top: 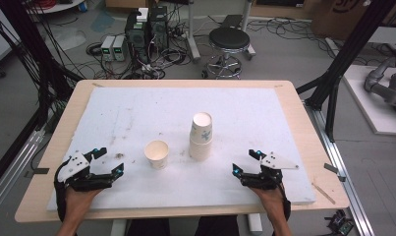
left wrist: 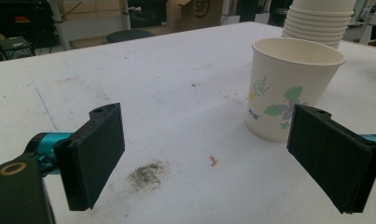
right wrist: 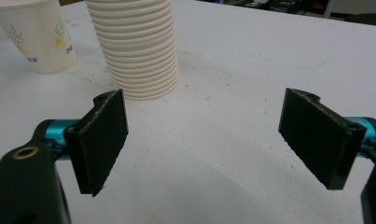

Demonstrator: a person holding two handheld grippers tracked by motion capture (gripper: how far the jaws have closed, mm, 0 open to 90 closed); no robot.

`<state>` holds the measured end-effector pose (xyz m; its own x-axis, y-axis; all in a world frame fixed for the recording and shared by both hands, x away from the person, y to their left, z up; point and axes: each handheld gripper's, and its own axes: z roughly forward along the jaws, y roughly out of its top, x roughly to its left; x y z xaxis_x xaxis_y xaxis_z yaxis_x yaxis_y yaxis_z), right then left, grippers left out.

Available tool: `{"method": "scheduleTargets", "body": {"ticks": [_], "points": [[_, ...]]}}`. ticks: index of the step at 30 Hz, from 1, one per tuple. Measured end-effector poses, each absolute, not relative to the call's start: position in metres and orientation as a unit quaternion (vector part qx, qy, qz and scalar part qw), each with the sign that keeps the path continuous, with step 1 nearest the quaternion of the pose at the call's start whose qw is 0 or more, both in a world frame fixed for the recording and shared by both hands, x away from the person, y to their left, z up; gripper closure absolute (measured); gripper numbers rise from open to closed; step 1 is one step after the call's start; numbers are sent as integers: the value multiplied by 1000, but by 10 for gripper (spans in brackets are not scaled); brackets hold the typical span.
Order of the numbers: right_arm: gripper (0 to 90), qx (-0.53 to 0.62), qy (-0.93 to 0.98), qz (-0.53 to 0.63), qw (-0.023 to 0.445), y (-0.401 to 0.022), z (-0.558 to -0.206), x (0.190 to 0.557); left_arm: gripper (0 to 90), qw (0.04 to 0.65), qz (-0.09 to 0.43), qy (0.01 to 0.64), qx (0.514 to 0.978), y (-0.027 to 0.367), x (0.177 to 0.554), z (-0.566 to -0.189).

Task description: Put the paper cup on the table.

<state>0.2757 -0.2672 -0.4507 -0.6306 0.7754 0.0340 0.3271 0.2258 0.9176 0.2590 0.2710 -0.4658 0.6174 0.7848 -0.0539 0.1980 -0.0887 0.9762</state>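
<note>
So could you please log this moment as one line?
left hand-held gripper: open, empty | right hand-held gripper: open, empty | single cup: upright | cup stack: untouched

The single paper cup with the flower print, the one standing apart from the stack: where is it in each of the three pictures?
High view: the single cup stands near the middle of the white board, just left of the stack of cups.
Left gripper view: at right, close behind the right-hand jaw.
Right gripper view: top left corner, partly cut off.
Shared landmark: the stack of cups, right beside it in every view.
</note>
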Motion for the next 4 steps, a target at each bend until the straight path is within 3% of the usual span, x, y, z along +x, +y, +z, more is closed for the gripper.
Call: {"method": "scheduleTargets", "body": {"ticks": [4], "points": [[159, 368, 749, 503, 224, -267, -451, 276, 111, 574, 255, 357, 692, 271, 259, -466]]}}
